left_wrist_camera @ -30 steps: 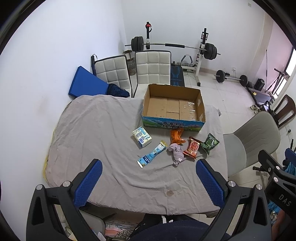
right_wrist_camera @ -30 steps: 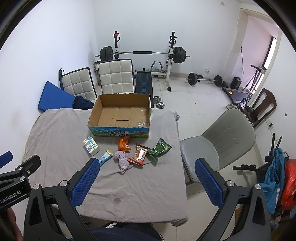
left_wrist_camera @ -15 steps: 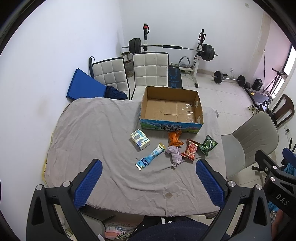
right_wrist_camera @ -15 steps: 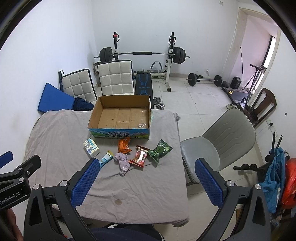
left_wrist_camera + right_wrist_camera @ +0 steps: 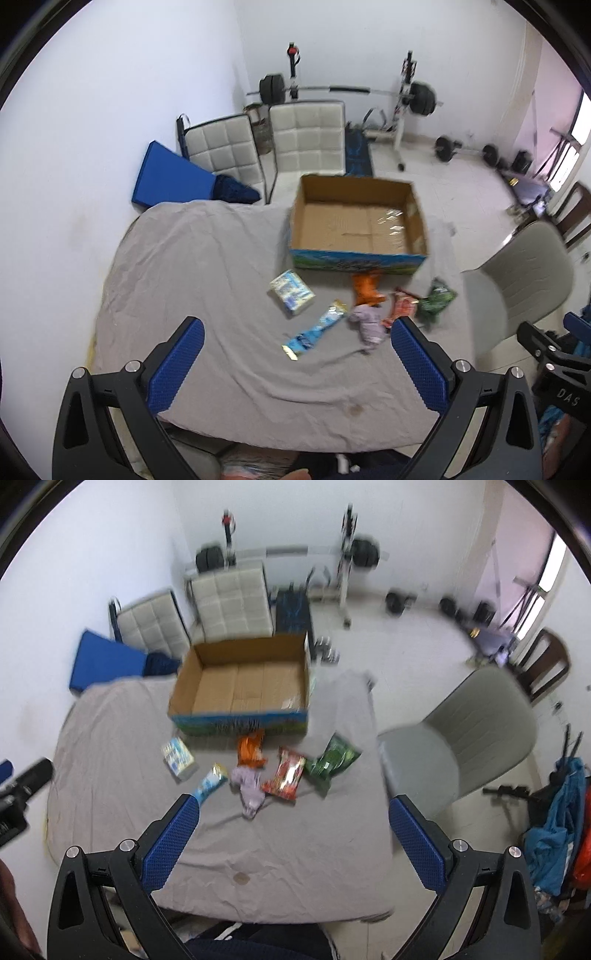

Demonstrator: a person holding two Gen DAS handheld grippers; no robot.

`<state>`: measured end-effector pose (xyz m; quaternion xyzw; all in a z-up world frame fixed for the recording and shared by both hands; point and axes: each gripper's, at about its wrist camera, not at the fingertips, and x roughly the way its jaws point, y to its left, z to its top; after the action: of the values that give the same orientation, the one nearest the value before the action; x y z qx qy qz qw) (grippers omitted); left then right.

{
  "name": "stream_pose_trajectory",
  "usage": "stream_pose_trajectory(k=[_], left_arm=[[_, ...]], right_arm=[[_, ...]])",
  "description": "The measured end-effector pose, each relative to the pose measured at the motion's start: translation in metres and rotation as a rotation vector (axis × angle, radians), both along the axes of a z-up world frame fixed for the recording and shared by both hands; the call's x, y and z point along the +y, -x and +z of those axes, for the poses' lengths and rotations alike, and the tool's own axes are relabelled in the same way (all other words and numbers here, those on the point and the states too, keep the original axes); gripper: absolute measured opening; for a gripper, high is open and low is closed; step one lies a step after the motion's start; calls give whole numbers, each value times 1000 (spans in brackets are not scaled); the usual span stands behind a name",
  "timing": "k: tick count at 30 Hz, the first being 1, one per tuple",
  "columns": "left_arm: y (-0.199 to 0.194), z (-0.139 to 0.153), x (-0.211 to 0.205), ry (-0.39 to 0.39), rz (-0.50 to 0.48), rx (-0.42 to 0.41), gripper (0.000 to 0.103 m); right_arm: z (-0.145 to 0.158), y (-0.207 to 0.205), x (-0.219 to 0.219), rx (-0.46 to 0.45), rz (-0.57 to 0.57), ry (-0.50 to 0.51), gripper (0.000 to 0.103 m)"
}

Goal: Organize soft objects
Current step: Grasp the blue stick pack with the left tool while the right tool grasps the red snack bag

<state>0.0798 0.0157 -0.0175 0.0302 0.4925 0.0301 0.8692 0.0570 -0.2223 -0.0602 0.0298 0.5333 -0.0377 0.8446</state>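
An open cardboard box [image 5: 358, 225] [image 5: 243, 686] stands empty on the grey-sheeted table [image 5: 192, 280] [image 5: 110, 746]. In front of it lie a small blue-and-white packet [image 5: 292, 297] [image 5: 178, 760], a long light-blue wrapper [image 5: 316, 330] [image 5: 210, 781], an orange bag [image 5: 365, 288] [image 5: 250, 753], a crumpled lilac cloth [image 5: 367, 323] [image 5: 249, 784], a red snack bag [image 5: 400, 306] [image 5: 285, 778] and a green snack bag [image 5: 437, 301] [image 5: 332, 760]. My left gripper [image 5: 293, 341] and right gripper [image 5: 291, 821] both hover open, high above the table's near side, holding nothing.
Two white padded chairs [image 5: 306, 140] and a blue mat [image 5: 166, 181] stand behind the table. A grey chair [image 5: 469, 734] sits at its right. A barbell rack [image 5: 406, 96] and weights fill the back of the room. A small stain [image 5: 242, 878] marks the sheet.
Both grippers have moved closer and lower toward the table, so the box and packets look larger. Both views are blurred by motion. Nothing on the table has shifted.
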Motion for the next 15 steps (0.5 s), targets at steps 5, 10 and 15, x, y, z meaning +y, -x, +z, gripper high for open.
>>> stream_pose_trajectory(k=[5, 10, 15], left_arm=[[-52, -83, 8, -67, -62, 153, 103], [-96, -185, 4, -89, -156, 347, 103], [-133, -279, -8, -71, -206, 475, 90]], right_arm=[[-109, -60, 6, 214, 26, -67, 103], [-208, -101, 13, 369, 29, -26, 103], [-281, -131, 11, 440, -10, -72, 103]])
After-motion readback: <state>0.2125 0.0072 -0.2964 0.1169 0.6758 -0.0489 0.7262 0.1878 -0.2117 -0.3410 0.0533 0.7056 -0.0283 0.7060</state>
